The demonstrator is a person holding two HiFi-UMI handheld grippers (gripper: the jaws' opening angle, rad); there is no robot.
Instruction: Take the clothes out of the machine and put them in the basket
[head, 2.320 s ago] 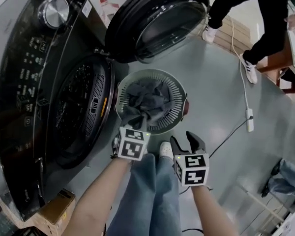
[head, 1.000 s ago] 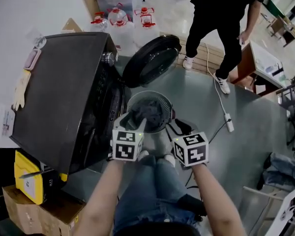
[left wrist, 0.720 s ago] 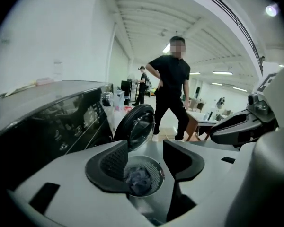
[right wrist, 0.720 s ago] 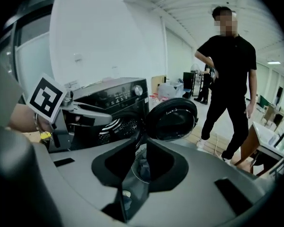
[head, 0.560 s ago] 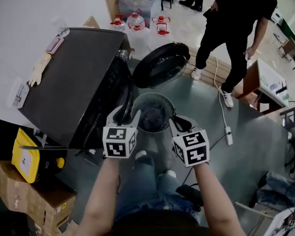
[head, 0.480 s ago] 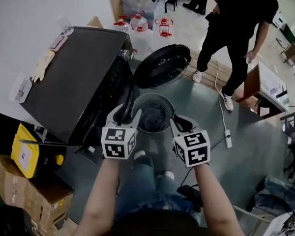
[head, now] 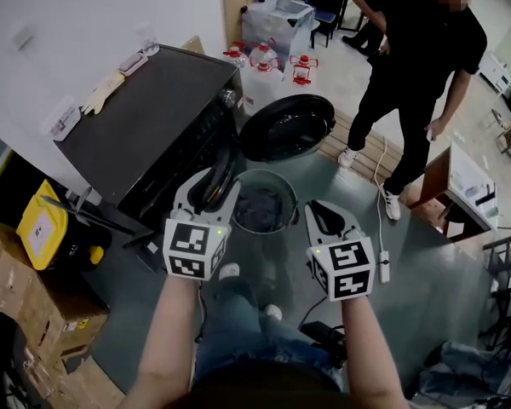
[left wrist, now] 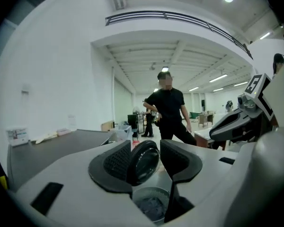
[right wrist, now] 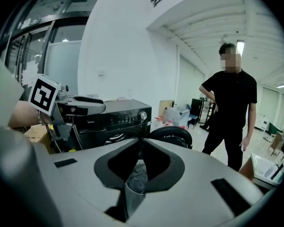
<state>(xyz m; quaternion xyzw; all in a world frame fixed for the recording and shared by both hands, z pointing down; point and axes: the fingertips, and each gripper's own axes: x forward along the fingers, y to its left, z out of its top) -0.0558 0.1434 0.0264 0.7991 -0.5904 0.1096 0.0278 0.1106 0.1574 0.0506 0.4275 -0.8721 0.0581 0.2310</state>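
The round grey basket (head: 238, 220) stands on the floor in front of the black washing machine (head: 145, 135), whose door (head: 287, 126) hangs open. Dark clothes (head: 262, 204) lie in the basket. My left gripper (head: 211, 186) hovers above the basket's left rim; its jaws have just been closing but remain open with nothing between them. My right gripper (head: 328, 217) hovers right of the basket, shut and empty. In the left gripper view the left gripper (left wrist: 146, 148) frames the door, with the basket (left wrist: 141, 200) below. In the right gripper view the right gripper (right wrist: 141, 143) has its tips together.
A person in black (head: 409, 75) stands beyond the door by a wooden pallet (head: 370, 152). Water bottles (head: 272, 62) stand behind the machine. A yellow case (head: 43, 228) and cardboard boxes (head: 34, 313) sit at left. A cable with a power strip (head: 383, 267) runs along the floor at right.
The left gripper has left the dark garment in the basket. Both grippers have risen clear of the basket, the right jaws have shut, and the view has lifted.
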